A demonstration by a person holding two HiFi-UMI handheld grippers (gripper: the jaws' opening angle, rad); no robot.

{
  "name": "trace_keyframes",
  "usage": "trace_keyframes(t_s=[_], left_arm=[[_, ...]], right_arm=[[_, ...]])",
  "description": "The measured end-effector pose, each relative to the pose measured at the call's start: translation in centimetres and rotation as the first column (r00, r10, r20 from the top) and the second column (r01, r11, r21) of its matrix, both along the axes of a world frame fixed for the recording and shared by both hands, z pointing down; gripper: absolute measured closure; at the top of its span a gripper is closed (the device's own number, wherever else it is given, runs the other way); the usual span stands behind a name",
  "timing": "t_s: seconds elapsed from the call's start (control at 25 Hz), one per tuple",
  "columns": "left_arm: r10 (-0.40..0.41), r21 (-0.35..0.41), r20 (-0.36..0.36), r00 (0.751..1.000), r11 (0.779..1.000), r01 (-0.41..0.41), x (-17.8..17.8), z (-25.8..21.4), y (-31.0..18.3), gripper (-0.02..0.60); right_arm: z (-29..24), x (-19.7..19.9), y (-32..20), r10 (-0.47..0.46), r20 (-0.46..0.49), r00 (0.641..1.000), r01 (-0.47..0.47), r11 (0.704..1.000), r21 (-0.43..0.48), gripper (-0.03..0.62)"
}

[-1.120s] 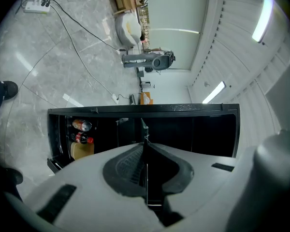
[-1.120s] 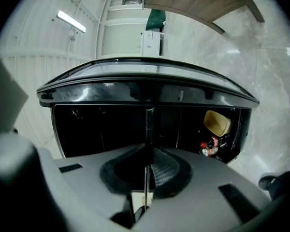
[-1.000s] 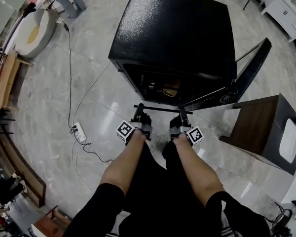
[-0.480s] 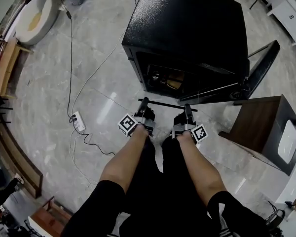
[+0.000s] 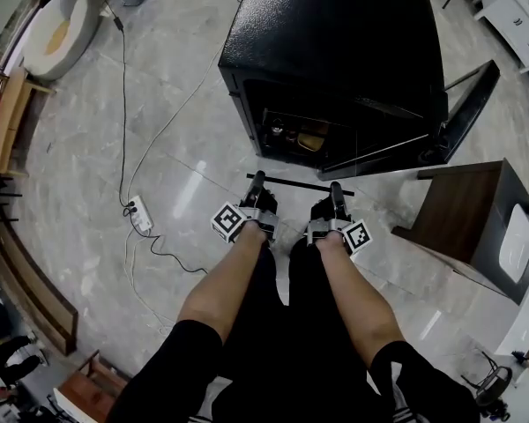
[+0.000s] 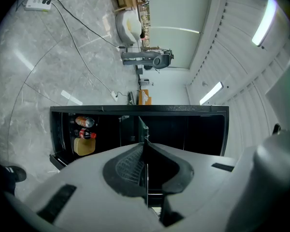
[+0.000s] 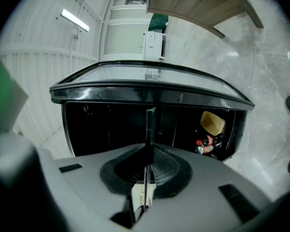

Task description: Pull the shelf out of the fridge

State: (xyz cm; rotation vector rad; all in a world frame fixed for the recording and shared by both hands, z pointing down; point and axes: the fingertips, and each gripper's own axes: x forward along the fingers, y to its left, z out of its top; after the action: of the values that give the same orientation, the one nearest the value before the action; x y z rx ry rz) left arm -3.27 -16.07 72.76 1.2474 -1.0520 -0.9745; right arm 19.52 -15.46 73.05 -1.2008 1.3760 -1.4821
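A black mini fridge (image 5: 335,51) stands on the floor with its door (image 5: 465,113) swung open to the right. The glass shelf's dark front edge (image 5: 298,186) lies just outside the opening, across both grippers. My left gripper (image 5: 257,181) is shut on its left part and my right gripper (image 5: 335,189) on its right part. In the left gripper view the shelf (image 6: 143,129) shows edge-on between the closed jaws of the left gripper (image 6: 145,149). The right gripper view shows the same: the shelf (image 7: 149,124) is pinched in the right gripper (image 7: 147,153). The glass pane itself is hard to see from above.
Bottles (image 6: 84,122) and a yellow container (image 7: 212,123) sit low inside the fridge. A wooden side table (image 5: 463,214) stands close on the right. A power strip (image 5: 139,214) and its cable lie on the floor at left. A white tub (image 5: 57,29) sits far left.
Both grippers with the shelf's front edge stand a little farther out from the fridge's opening than a second ago. The head camera has shifted. Both grips are unchanged.
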Motion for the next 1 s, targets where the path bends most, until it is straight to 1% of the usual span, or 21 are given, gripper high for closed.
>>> trace_keyframes(t_s=[0.16, 0.28, 0.4, 0.6, 0.76, 0.8, 0.92, 1.0], left_arm=[[-0.004, -0.021, -0.004, 1.000, 1.000, 0.004, -0.1, 0.4, 0.8, 0.546], [-0.002, -0.005, -0.001, 1.000, 1.000, 0.002, -0.2, 0.0, 1.2, 0.546], [0.000, -0.009, 0.001, 1.000, 1.000, 0.000, -0.3, 0.0, 1.7, 0.546], [0.013, 0.019, -0.008, 1.000, 1.000, -0.013, -0.4, -0.7, 2.2, 0.546], [0.021, 0.017, -0.015, 1.000, 1.000, -0.021, -0.4, -1.0, 3.2, 0.546], [0.028, 0.021, -0.012, 1.000, 0.999, -0.027, -0.4, -1.2, 3.5, 0.546], [0.052, 0.066, -0.008, 0.999, 0.996, -0.051, -0.4, -2.7, 4.2, 0.545], [0.061, 0.078, -0.014, 0.998, 0.995, -0.060, -0.4, -3.4, 4.9, 0.545]], right_arm=[[-0.2, 0.0, 0.5, 0.005, -0.007, 1.000, -0.005, 1.000, 0.003, 0.556], [-0.5, -0.1, 1.0, 0.009, -0.001, 1.000, -0.009, 1.000, 0.006, 0.556], [-0.7, -0.2, 1.5, 0.014, 0.001, 1.000, -0.014, 1.000, 0.014, 0.557], [-1.5, -0.4, 2.1, 0.012, -0.007, 1.000, -0.012, 0.999, 0.034, 0.556], [-2.2, -0.4, 3.0, 0.011, -0.022, 1.000, -0.010, 0.999, 0.047, 0.556], [-2.4, -0.4, 3.4, 0.011, -0.025, 1.000, -0.010, 0.999, 0.050, 0.556], [-3.2, -0.6, 4.6, 0.014, -0.021, 1.000, -0.012, 0.998, 0.056, 0.556], [-3.7, -0.6, 5.6, 0.011, -0.022, 1.000, -0.010, 0.998, 0.061, 0.556]])
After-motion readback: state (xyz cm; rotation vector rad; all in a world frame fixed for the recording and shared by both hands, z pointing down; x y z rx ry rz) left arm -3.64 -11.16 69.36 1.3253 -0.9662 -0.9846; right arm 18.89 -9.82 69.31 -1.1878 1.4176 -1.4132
